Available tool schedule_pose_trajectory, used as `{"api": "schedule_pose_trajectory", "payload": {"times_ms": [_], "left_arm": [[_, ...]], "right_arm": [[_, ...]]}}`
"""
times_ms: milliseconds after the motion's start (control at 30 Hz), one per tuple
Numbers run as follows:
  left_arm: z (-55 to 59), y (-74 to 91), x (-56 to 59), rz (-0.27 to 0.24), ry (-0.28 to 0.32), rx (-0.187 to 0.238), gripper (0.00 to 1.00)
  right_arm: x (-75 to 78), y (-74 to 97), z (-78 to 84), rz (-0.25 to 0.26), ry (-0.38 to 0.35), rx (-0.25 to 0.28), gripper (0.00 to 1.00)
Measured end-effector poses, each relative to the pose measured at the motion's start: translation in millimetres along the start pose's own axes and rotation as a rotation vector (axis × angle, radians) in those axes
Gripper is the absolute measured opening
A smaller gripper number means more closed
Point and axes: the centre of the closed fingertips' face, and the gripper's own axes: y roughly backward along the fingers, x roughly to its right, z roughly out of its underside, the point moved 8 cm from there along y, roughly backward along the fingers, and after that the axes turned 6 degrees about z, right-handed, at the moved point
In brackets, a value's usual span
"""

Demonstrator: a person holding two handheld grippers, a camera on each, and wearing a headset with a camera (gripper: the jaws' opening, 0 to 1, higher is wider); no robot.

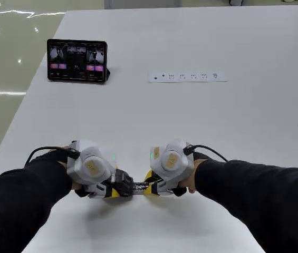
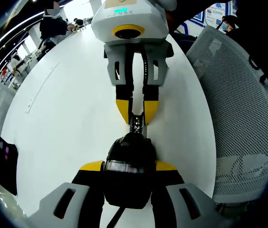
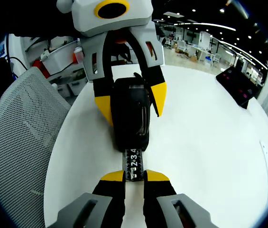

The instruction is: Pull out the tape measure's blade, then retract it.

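A black tape measure [image 1: 124, 184] lies low over the white table [image 1: 201, 121] near its front edge. My left gripper [image 1: 115, 190] is shut on the black case [image 2: 129, 164], which sits between its yellow tips. A short length of blade [image 3: 134, 164] with printed numbers runs out of the case [image 3: 131, 114]. My right gripper [image 3: 134, 176] is shut on the blade's end, and it faces the left gripper from a few centimetres away [image 1: 151, 188]. In the left gripper view the right gripper [image 2: 136, 118] pinches the blade [image 2: 136, 126] just beyond the case.
A tablet [image 1: 77, 60] stands propped at the far left of the table. A white power strip [image 1: 187, 77] lies flat in the far middle. A grey mesh chair [image 2: 233, 118] [image 3: 20, 133] sits behind the front edge. The table's left edge drops to a glossy floor [image 1: 1, 63].
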Motion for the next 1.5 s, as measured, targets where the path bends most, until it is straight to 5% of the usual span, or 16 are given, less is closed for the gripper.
{"api": "schedule_pose_trajectory", "payload": {"times_ms": [1500], "left_arm": [[-2.0,-1.5,-0.4,0.011,-0.027,-0.004,0.33]], "right_arm": [[-0.7,21.7,25.3,0.023,-0.056,-0.016,0.1]]}}
